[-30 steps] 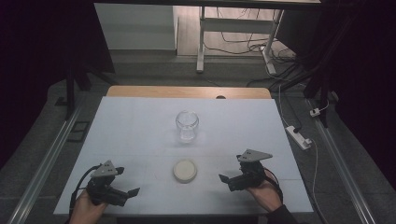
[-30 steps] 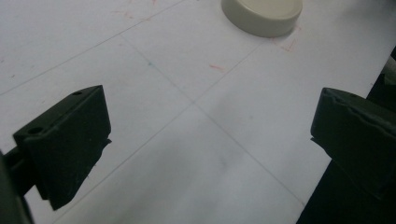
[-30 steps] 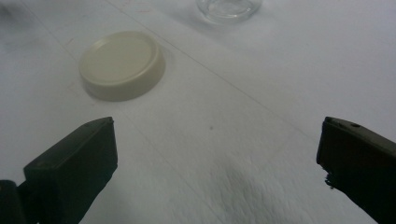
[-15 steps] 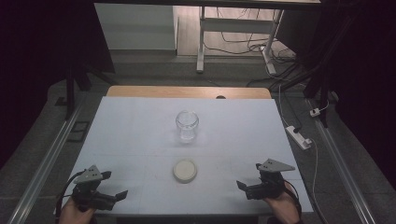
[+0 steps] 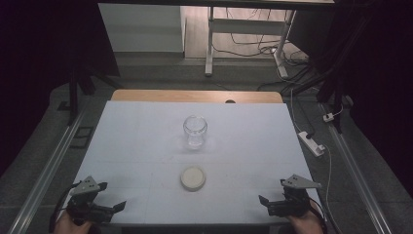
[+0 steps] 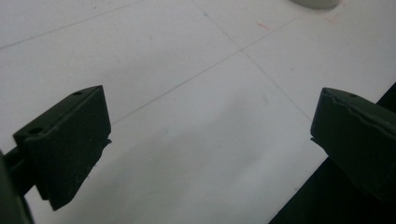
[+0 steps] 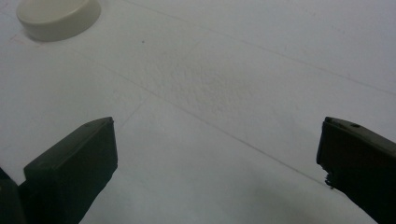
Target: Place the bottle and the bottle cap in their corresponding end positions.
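Jar and lid were apart, nothing started.
The glass jar point(image 5: 195, 130) stood open, its lid point(image 5: 193, 178) lay near, and each hand-held gripper, left point(image 5: 113, 208) and right point(image 5: 266, 202), gaped wide and empty.

Between my left hand-held gripper point(image 5: 116, 207) and my right hand-held gripper point(image 5: 265, 201) the counter point(image 5: 253, 146) lies bare along its near edge. Only the cream lid point(image 5: 193, 178) sits in the middle, with the glass jar point(image 5: 195, 131) upright farther back. Either side of those two is open for passing.
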`<action>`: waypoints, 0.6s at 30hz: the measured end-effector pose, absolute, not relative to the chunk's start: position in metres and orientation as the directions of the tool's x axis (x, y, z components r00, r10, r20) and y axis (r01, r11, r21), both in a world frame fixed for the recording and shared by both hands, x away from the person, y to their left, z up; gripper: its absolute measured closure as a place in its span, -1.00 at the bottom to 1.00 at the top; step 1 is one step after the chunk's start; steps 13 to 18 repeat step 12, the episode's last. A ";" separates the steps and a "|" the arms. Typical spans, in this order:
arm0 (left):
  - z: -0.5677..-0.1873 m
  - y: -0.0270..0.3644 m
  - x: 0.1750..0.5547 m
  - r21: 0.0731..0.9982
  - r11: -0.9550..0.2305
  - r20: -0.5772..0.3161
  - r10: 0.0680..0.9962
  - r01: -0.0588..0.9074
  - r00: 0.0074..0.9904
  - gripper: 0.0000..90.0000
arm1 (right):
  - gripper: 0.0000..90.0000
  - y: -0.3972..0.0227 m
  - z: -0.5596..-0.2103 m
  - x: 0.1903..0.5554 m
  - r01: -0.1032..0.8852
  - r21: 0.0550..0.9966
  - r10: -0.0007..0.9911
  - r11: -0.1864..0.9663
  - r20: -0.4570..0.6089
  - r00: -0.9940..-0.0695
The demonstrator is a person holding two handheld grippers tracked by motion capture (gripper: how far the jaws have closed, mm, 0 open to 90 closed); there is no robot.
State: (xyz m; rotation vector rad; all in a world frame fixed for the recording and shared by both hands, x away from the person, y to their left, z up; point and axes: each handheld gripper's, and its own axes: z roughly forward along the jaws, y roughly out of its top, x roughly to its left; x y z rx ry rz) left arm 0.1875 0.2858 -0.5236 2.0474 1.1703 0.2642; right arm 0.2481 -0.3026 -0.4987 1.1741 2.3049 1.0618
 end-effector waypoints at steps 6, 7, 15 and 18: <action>-0.525 0.288 0.183 0.671 -0.320 -0.150 0.825 0.669 0.544 -1.00 | -1.00 -0.309 -0.497 0.242 0.561 0.741 0.810 0.370 0.038 -0.585; -0.525 0.288 0.182 0.666 -0.325 -0.142 0.829 0.672 0.541 -1.00 | -1.00 -0.310 -0.497 0.241 0.562 0.739 0.810 0.373 0.036 -0.585; -0.525 0.287 0.183 0.659 -0.327 -0.142 0.831 0.677 0.539 -1.00 | -1.00 -0.309 -0.498 0.241 0.570 0.726 0.807 0.386 0.034 -0.590; -0.525 0.287 0.183 0.659 -0.327 -0.142 0.831 0.677 0.539 -1.00 | -1.00 -0.309 -0.498 0.241 0.570 0.726 0.807 0.386 0.034 -0.590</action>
